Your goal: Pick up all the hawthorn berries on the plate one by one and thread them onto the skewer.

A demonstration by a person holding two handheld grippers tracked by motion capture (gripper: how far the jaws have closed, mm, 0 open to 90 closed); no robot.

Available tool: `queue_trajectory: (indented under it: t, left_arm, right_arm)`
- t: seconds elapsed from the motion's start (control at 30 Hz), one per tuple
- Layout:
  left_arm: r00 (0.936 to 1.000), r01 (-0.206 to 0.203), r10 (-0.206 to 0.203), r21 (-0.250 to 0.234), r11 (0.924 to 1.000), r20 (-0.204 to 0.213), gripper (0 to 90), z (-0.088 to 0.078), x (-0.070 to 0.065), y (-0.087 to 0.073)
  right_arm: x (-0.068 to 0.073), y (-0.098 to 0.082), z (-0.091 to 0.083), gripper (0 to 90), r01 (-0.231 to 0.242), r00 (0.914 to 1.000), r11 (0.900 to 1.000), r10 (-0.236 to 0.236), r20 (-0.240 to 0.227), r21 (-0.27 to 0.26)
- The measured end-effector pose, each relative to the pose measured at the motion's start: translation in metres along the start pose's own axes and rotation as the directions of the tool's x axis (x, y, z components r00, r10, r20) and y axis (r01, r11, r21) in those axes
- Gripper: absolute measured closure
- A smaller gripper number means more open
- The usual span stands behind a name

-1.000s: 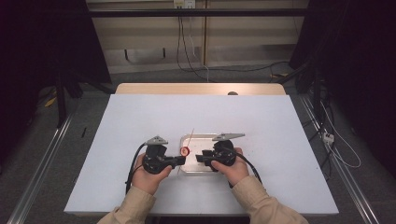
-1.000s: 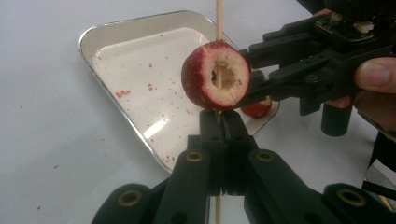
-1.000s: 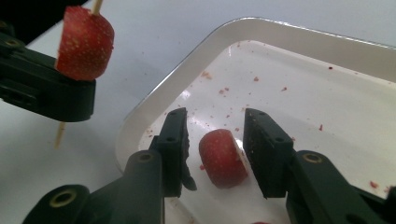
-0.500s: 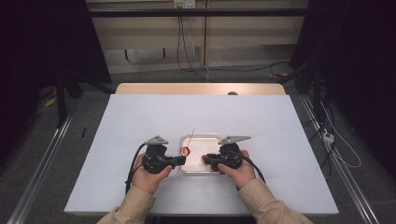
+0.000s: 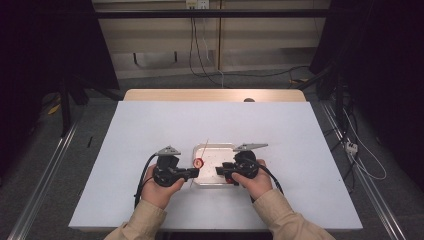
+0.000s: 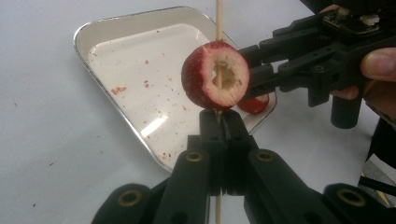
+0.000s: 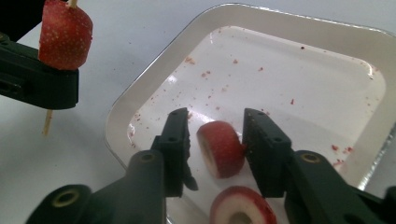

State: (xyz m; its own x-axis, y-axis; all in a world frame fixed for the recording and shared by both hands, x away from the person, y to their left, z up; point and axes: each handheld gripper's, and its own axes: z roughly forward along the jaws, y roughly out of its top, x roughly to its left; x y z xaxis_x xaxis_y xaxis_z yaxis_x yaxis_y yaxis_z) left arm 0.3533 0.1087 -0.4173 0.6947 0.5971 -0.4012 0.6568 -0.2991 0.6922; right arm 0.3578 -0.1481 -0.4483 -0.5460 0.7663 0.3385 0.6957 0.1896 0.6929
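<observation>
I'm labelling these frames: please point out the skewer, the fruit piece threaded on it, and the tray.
skewer [image 6: 218, 18], left gripper view, on the bare stick above the fruit.
threaded fruit piece [image 6: 198, 77], left gripper view, on its red skin.
tray [image 7: 140, 95], right gripper view, on its left rim.

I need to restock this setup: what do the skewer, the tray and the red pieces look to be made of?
Skewer: pale, matt, thin stick, probably bamboo or wood. Tray: glossy white inside with a shiny silvery rim, likely enamelled or coated metal. Red pieces: real cored fruit, judging by speckled red skin, pale flesh and crumbs.
</observation>
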Motion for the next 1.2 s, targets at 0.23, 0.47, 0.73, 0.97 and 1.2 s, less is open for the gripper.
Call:
queue_trajectory:
  t: [0.23, 0.47, 0.73, 0.97, 1.2]
  left_arm:
    - [1.0000, -0.005, 0.005, 0.005, 1.0000, 0.004, 89.3, 0.001, -0.001, 0.001]
    - [0.9999, -0.012, 0.012, 0.004, 0.9999, 0.006, 89.3, 0.002, -0.002, 0.003]
    - [0.9999, -0.006, 0.006, 0.006, 1.0000, 0.009, 89.3, 0.001, -0.003, 0.004]
    - [0.9994, -0.013, 0.012, 0.026, 0.9996, 0.033, 89.4, 0.006, -0.008, 0.000]
    - [0.9963, -0.029, 0.024, 0.060, 0.9978, 0.082, 89.4, 0.020, -0.020, -0.004]
  right_arm:
    - [0.001, -0.001, -0.002, 73.8, 0.008, 1.0000, 1.000, -0.008, -0.002, 0.024]
    - [-0.002, -0.006, -0.011, 74.1, 0.000, 1.0000, 1.000, 0.001, -0.007, 0.020]
    - [-0.006, -0.004, -0.017, 74.5, -0.065, 0.9977, 0.998, 0.065, -0.019, -0.012]
    - [-0.018, 0.015, -0.036, 74.6, -0.233, 0.9718, 0.958, 0.222, -0.081, -0.169]
    - [-0.012, 0.032, -0.047, 74.6, -0.233, 0.9724, 0.935, 0.225, -0.064, -0.268]
